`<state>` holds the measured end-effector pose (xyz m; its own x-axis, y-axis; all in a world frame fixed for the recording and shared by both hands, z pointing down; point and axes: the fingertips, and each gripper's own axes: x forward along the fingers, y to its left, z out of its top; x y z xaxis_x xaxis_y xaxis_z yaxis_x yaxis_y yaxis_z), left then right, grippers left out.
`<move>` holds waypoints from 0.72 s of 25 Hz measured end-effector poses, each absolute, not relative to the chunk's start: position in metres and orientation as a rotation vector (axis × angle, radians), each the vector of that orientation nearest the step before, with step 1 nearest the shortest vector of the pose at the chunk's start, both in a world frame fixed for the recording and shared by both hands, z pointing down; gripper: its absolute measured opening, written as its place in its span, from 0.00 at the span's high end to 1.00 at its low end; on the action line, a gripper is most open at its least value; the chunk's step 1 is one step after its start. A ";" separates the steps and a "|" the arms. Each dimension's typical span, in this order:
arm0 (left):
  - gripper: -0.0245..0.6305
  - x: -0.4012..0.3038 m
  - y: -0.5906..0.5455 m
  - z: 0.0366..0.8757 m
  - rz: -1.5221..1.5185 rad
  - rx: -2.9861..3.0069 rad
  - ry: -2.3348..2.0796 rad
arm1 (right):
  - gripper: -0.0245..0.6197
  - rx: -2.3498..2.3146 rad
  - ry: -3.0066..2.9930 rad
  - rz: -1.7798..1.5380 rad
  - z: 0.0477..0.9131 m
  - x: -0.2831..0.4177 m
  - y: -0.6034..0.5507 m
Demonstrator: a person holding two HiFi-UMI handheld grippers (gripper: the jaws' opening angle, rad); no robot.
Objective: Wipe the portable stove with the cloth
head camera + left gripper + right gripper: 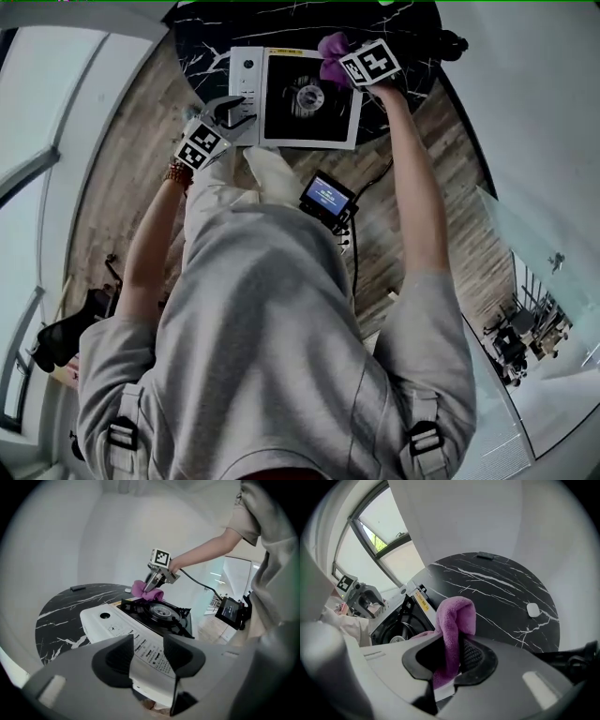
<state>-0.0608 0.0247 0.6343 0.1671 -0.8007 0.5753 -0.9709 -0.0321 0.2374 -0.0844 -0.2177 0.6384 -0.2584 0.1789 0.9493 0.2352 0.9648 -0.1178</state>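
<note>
Wood flooring runs under a round black table [202, 42] veined in white, with pale walls and windows behind it. On the table sits the stove [246, 94], a white body with a control strip on its left side and a black top holding the burner [307, 94].

The left claw [147, 656] is at the stove's control side, near the front corner. Its jaws stand well apart and grip nothing. The white control strip shows in the gap between them; whether either pad touches it I cannot tell.

The right claw [451, 653] points steeply down over the stove's far right corner. Its jaws are closed tight on the cloth [454, 616], a purple towel-like piece pinched between the pads, with a fold bulging up past the tips. In the left gripper view the cloth lies at the far edge of the black top, beside the burner.

A small white object [533, 610] and a flat dark object [486, 555] lie on the table, well apart from the stove. A screen [326, 195] with a cable hangs at the person's waist.
</note>
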 end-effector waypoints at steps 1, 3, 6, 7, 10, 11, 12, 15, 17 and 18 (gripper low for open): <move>0.69 -0.061 0.025 0.634 0.360 1.852 -1.696 | 0.83 -0.314 -1.825 -0.058 0.640 -0.085 -0.215; 0.69 -0.062 0.025 0.635 0.323 1.823 -1.725 | 0.84 -0.328 -1.790 -0.057 0.643 -0.085 -0.212; 0.69 -0.064 0.027 0.641 0.278 1.796 -1.721 | 0.84 -0.348 -1.755 -0.071 0.647 -0.089 -0.206; 0.69 -0.066 0.028 0.641 0.270 1.793 -1.716 | 0.84 -0.357 -1.749 -0.080 0.648 -0.091 -0.202; 0.72 -0.069 0.027 0.640 0.256 1.794 -1.701 | 0.84 -0.378 -1.749 -0.094 0.649 -0.098 -0.188; 0.72 -0.070 0.027 0.638 0.254 1.795 -1.699 | 0.84 -0.384 -1.747 -0.097 0.648 -0.100 -0.183; 0.72 -0.070 0.026 0.636 0.257 1.798 -1.700 | 0.84 -0.393 -1.744 -0.099 0.647 -0.102 -0.177; 0.72 -0.069 0.026 0.634 0.261 1.803 -1.704 | 0.84 -0.416 -1.744 -0.080 0.648 -0.109 -0.162; 0.72 -0.068 0.027 0.639 0.252 1.801 -1.697 | 0.85 -0.429 -1.744 -0.071 0.650 -0.115 -0.152; 0.72 -0.068 0.027 0.640 0.252 1.801 -1.695 | 0.84 -0.437 -1.743 -0.070 0.650 -0.118 -0.148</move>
